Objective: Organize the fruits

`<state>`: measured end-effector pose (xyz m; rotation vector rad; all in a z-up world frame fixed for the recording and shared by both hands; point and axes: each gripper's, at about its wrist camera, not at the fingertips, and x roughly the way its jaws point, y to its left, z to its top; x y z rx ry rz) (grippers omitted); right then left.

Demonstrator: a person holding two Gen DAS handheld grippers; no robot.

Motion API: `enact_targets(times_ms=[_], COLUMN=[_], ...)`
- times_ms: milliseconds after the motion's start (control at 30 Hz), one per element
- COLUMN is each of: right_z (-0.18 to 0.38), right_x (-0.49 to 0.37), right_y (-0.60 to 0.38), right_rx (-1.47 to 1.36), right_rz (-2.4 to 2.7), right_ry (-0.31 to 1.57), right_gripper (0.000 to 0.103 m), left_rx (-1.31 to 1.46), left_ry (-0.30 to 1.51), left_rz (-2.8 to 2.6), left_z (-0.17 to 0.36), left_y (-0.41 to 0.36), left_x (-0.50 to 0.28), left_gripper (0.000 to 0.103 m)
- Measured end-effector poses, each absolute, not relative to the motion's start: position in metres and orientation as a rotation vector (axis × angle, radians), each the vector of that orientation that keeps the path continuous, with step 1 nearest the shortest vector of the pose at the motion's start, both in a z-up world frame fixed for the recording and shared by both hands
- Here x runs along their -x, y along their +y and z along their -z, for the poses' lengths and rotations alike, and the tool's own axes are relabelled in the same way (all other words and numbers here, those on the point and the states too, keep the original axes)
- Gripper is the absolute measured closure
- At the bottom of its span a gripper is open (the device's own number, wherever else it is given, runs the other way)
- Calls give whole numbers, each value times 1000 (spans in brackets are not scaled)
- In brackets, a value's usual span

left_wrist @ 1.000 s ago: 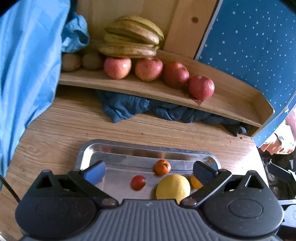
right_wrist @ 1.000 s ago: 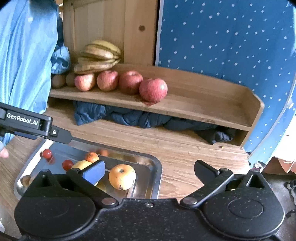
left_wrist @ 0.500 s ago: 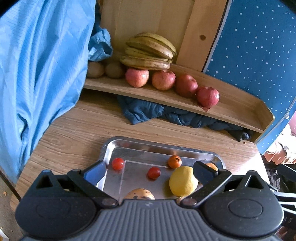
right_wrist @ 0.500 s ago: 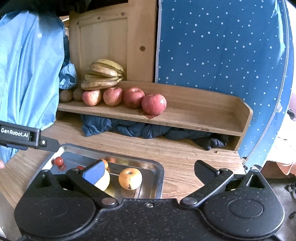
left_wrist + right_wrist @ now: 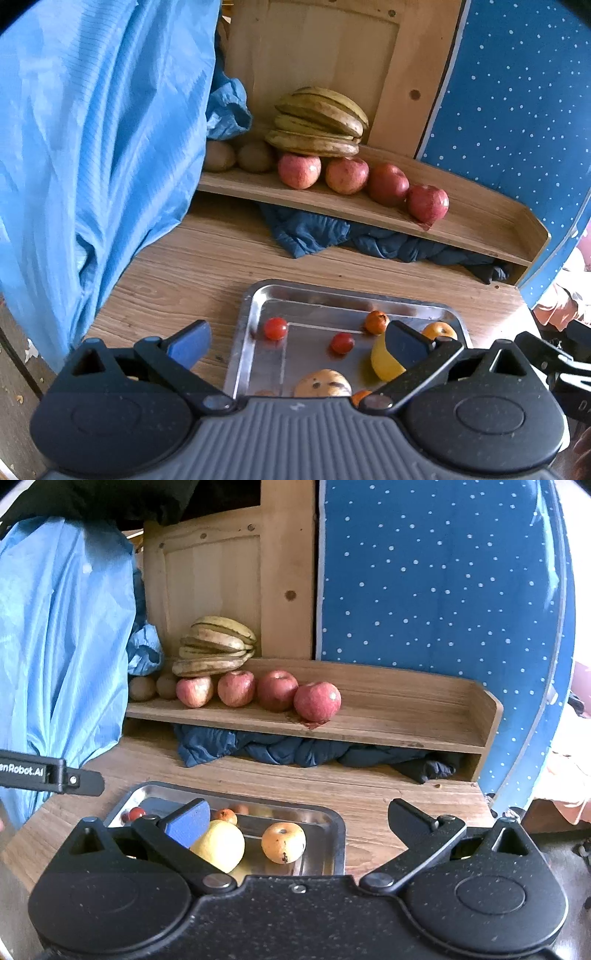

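Observation:
A steel tray (image 5: 255, 295) on the wooden table holds a yellow lemon (image 5: 382, 363), two red cherry tomatoes (image 5: 275, 328), a small orange (image 5: 376, 321), a yellow-orange apple (image 5: 283, 842) and a spotted fruit (image 5: 322, 384). My left gripper (image 5: 295, 341) is open and empty above the tray's near side. My right gripper (image 5: 299, 819) is open and empty above the tray's right end (image 5: 338, 834). A wooden shelf (image 5: 476, 221) behind carries several red apples (image 5: 427, 203), bananas (image 5: 317, 122) and two kiwis (image 5: 255, 157).
A light blue sheet (image 5: 92, 147) hangs at the left. Dark blue cloth (image 5: 332, 232) lies under the shelf. A blue dotted panel (image 5: 436, 572) stands at the back right. The shelf's right half is bare wood.
Both grippers have pulled back and risen; the tray and shelf look smaller and farther. The left view has shifted left, so more of the tray shows. Both stay open.

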<state>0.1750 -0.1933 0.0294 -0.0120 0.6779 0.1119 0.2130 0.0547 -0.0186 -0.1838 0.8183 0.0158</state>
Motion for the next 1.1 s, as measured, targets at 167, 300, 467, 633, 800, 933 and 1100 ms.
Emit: enact_targets(times_ms=[167,300,467,633,800,933,1100], right_z=[-36,-41,-45,-50,-56,-59,-59], right_x=[-162,-146,-126,-105,-86,-70,-51], right_y=[-183,-174,-163,-153,-146,-138,-126], right_rx=[1,-9,-8,-11,-19,-25,-25], right_rz=[-68,-47,-35,-18,-1,4,3], right_ry=[666,653,646,635,624,619,617], right_gripper=[1,1,1,1,1,1,1], left_rx=[174,174,169,160,149,142,134], left_ry=[804,792,783,769,761,758,756], left_rz=[-2,11,29,49,62,69,79], left_z=[15,12,9,5,1,0,3], left_y=[65,73,79,85,92,99,108], left_x=[-199,-185,-168,-152,-134,-122,-108], left_gripper=[0,0,0,0,0,0,0])
